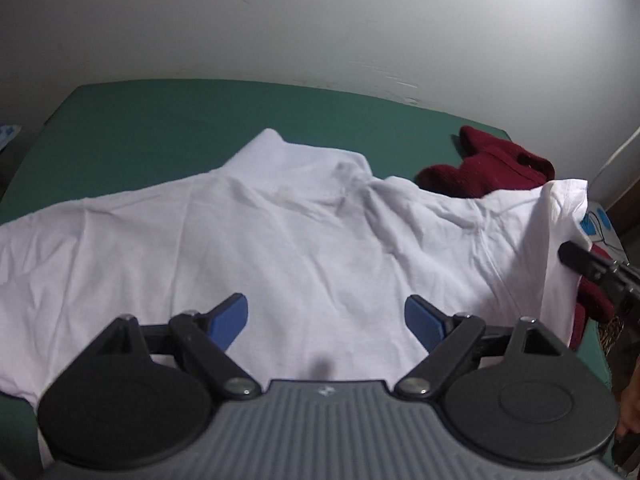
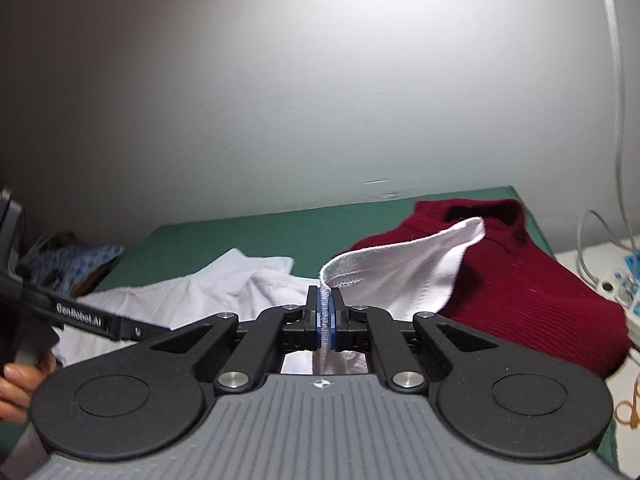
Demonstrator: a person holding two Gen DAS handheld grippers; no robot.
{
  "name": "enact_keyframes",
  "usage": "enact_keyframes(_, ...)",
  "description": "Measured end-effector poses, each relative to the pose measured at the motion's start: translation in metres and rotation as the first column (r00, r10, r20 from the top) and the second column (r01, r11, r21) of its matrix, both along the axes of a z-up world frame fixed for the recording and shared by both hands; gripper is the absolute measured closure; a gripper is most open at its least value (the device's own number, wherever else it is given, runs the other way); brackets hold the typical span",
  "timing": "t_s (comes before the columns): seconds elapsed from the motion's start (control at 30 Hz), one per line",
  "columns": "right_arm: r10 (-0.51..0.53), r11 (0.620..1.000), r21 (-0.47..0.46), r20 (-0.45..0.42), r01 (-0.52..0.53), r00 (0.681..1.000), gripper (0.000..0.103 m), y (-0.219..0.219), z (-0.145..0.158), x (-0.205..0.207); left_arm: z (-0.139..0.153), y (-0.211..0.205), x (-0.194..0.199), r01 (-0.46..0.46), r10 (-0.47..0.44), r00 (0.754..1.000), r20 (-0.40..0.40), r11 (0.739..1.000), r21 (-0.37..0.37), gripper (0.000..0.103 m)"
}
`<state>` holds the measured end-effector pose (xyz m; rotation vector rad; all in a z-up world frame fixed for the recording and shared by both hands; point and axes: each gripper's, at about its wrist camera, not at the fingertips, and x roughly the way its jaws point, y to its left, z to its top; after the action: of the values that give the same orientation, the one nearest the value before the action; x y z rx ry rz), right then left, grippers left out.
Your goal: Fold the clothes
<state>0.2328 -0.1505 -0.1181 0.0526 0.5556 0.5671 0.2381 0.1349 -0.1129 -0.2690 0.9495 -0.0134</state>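
Dim, soft indoor light; fisheye-bent edges, dark corners, slight motion blur

This looks like a room in a home — most likely a bedroom or a spare room used for laundry. A flat surface with a green cover point(image 1: 160, 128) stands against a plain white wall point(image 1: 320, 20) that has small scuffs. Ordinary clothes lie on the cover: a white T-shirt point(image 1: 280, 232) and a dark red knitted sweater point(image 2: 520, 280). At the right edge there are white cables point(image 2: 620, 120) and a power strip point(image 2: 624, 292) — household things.
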Motion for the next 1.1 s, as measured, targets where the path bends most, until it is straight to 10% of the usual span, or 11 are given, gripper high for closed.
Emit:
enact_keyframes(0.2, 0.265, 0.950, -0.171, -0.008, -0.262, 0.964, 0.096, 0.102, -0.043, -0.025, -0.008, 0.028, -0.017, -0.058, 0.058, 0.998, -0.005, 0.998, 0.000, 0.013)
enact_keyframes(0.3, 0.331, 0.919, -0.221, -0.024, -0.328, 0.943, 0.068, 0.117, -0.053, -0.040, -0.019, 0.030, -0.020, -0.067, 0.068, 0.997, -0.029, 0.997, 0.031, 0.013)
enact_keyframes(0.43, 0.289, 0.947, -0.149, 0.011, -0.284, 0.957, 0.064, 0.070, -0.039, -0.063, -0.030, 0.021, -0.023, -0.024, 0.024, 0.999, -0.027, 1.000, 0.002, 0.014)
enact_keyframes(0.6, 0.140, 0.987, 0.096, -0.153, -0.127, 0.978, 0.064, -0.008, -0.044, -0.072, -0.040, -0.015, -0.007, 0.074, -0.075, 0.997, -0.017, 0.996, -0.044, 0.018)
enact_keyframes(0.87, 0.093, 0.995, 0.039, -0.099, -0.089, 0.991, 0.064, -0.017, -0.048, -0.084, -0.036, -0.077, -0.006, 0.227, -0.237, 0.970, 0.043, 0.959, 0.172, 0.028)
enact_keyframes(1.1, 0.078, 0.996, 0.053, -0.111, -0.073, 0.991, 0.064, -0.023, -0.050, -0.079, -0.018, -0.097, -0.015, 0.396, -0.420, 0.896, 0.142, 0.902, 0.170, 0.022)
